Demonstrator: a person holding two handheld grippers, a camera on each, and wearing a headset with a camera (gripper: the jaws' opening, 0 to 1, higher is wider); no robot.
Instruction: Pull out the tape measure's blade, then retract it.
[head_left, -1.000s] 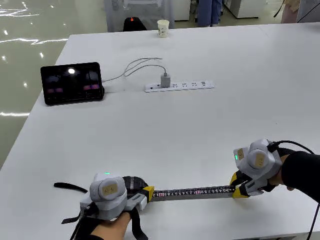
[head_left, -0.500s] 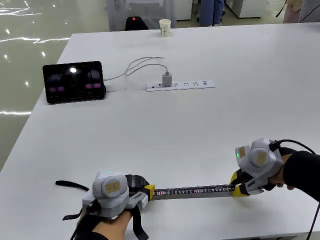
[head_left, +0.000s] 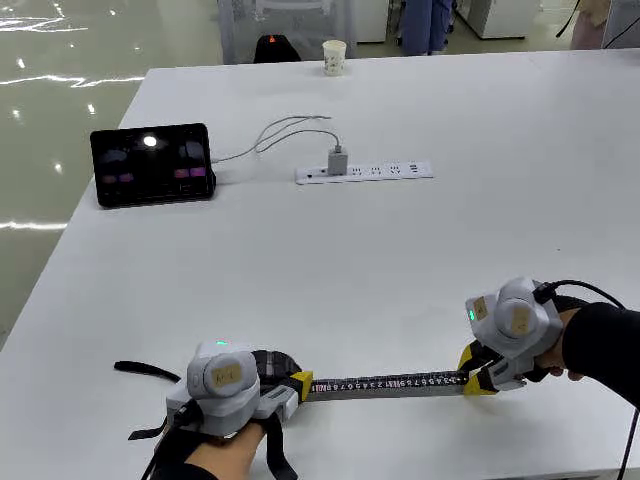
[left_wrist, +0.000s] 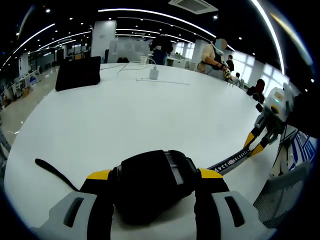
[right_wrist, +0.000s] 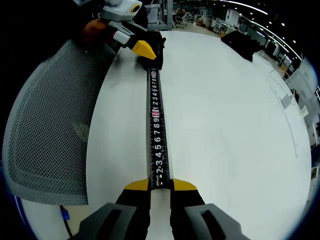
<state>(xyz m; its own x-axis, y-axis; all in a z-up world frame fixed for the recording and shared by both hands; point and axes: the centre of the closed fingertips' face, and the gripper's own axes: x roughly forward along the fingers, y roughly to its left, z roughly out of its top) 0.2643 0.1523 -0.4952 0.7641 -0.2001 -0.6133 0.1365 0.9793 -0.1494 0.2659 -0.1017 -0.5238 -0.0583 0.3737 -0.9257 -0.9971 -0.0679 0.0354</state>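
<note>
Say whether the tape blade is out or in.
Out: the blade runs from the case in the left gripper to the right gripper.

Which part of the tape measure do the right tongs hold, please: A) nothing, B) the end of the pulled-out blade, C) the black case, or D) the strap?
B: the right tongs are shut on the end of the blade, while the left tongs grip the case.

Table (head_left: 400, 260) open; blade (head_left: 385, 383) spans front; tablet (head_left: 153, 165), power strip (head_left: 365, 172) far back.
</note>
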